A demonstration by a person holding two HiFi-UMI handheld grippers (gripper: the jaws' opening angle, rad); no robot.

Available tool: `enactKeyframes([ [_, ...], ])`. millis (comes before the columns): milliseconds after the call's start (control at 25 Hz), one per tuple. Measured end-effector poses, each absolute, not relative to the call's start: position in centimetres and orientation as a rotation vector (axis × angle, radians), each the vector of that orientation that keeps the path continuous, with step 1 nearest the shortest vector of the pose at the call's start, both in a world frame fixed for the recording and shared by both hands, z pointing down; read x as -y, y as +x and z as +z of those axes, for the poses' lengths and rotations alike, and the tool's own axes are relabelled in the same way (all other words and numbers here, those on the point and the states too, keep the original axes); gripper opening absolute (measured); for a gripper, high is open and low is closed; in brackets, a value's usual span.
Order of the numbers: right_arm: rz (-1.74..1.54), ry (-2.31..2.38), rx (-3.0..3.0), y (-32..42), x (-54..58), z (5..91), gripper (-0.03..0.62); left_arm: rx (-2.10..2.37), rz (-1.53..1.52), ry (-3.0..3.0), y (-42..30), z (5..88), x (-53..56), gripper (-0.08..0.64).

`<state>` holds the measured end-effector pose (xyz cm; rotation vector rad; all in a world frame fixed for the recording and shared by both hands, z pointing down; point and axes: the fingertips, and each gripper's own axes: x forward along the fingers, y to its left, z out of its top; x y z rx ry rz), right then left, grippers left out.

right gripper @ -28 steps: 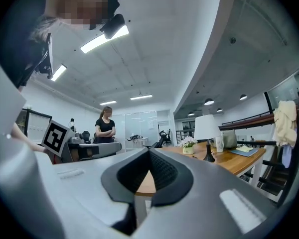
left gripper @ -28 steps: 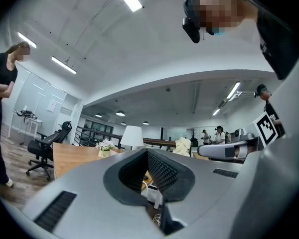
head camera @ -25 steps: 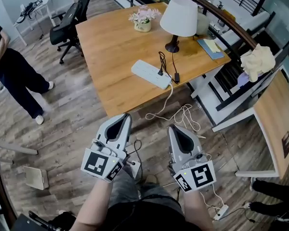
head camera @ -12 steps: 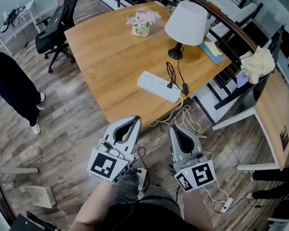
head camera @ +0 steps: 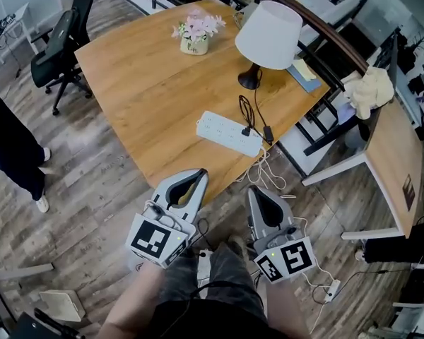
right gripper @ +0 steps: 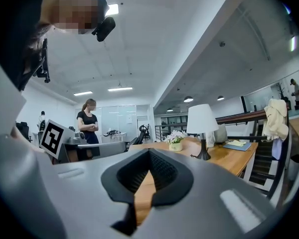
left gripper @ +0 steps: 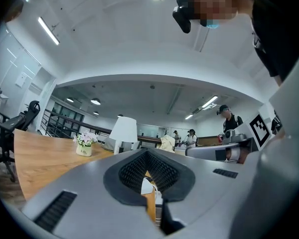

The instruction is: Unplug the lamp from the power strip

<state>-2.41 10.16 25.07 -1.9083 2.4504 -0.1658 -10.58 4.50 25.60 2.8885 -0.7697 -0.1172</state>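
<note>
On the table [head camera: 141, 69], the lamp [head camera: 268, 27] has its plug [head camera: 246, 129] in the power strip [head camera: 226, 131] near the front edge, far from the left gripper [head camera: 190, 176] and right gripper [head camera: 258, 193], both pressed shut and empty, and a hard tug may drag the loose strip off.

On the table [head camera: 138, 83] the power strip [head camera: 226, 133] lies near the front edge, with the lamp [head camera: 268, 30] behind it toward the far right and its plug [head camera: 246, 130] in the strip's right part. A flower pot [head camera: 195, 42] stands left of the lamp, a notebook [head camera: 304, 71] right of it, and a chair [head camera: 60, 44] beyond the table's left side. The left gripper [head camera: 189, 181] and right gripper [head camera: 258, 195] are side by side before the table.
</note>
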Motion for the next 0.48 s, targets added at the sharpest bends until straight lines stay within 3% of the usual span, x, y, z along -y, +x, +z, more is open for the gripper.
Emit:
enactKeyframes([
  [480,-0.201,-1.764,-2.612,0.7,-4.4,27.6,0.008,0.84,-0.108,2.821,-5.7,28.5,-1.0,-0.003],
])
